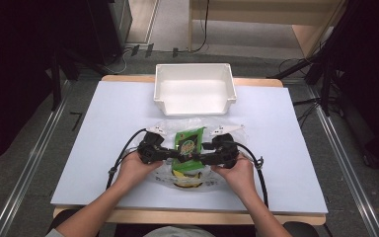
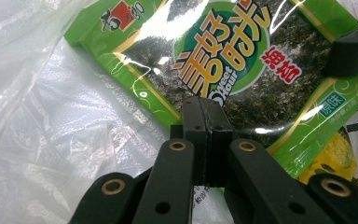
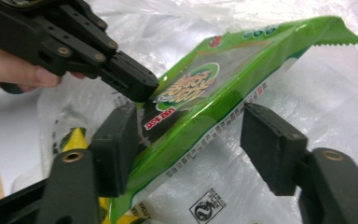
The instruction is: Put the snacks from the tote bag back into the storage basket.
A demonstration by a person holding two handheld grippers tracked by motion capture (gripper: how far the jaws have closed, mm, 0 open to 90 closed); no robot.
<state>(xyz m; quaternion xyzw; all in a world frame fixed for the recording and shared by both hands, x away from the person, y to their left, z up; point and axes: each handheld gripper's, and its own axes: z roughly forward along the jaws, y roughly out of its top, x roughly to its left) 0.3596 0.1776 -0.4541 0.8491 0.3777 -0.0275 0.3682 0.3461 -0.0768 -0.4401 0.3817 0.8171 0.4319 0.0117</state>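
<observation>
My left tongs (image 2: pixel 205 109) are pressed tight together, pinching the near edge of the glossy green seaweed snack packet (image 2: pixel 242 60). The packet lies on a crinkled clear plastic bag (image 1: pixel 165 170) mid-tabletop (image 1: pixel 286 148), in front of the white plastic bin (image 1: pixel 195 89). My right tongs (image 3: pixel 198 144) stand spread, straddling the packet's other end.

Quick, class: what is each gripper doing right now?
Left gripper: shut on the plastic bag.
Right gripper: open, green seaweed packet between its fingers.
</observation>
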